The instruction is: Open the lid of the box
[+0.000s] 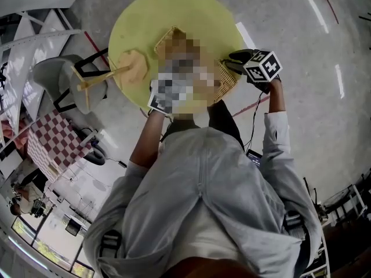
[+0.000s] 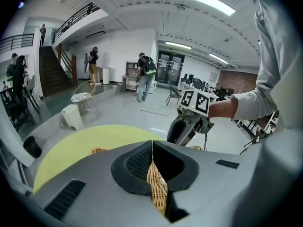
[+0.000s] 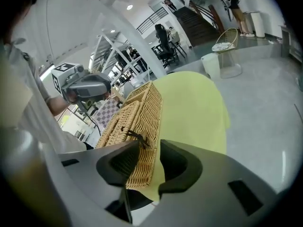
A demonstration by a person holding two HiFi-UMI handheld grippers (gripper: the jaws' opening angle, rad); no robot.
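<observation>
A wicker box [image 1: 227, 80] stands on a round yellow table [image 1: 191, 10]; a mosaic patch hides most of it in the head view. My right gripper [image 3: 144, 148] is open at the box's [image 3: 139, 112] near end. A dark latch loop [image 3: 135, 137] lies just ahead of its jaws, and the pads do not press the wicker. In the head view this gripper [image 1: 233, 59] sits at the box's right side. My left gripper [image 2: 152, 150] has its jaw tips together, with a strip of wicker [image 2: 158, 188] caught between the jaws. From there the right gripper [image 2: 182, 131] shows across the box.
A grey chair [image 1: 58, 77] and a tan wooden seat [image 1: 134, 65] stand at the table's left. A checkered cloth [image 1: 49, 135] lies further left. Several people, a white bin [image 2: 71, 116] and a wire side table [image 2: 83, 98] are far off on the floor.
</observation>
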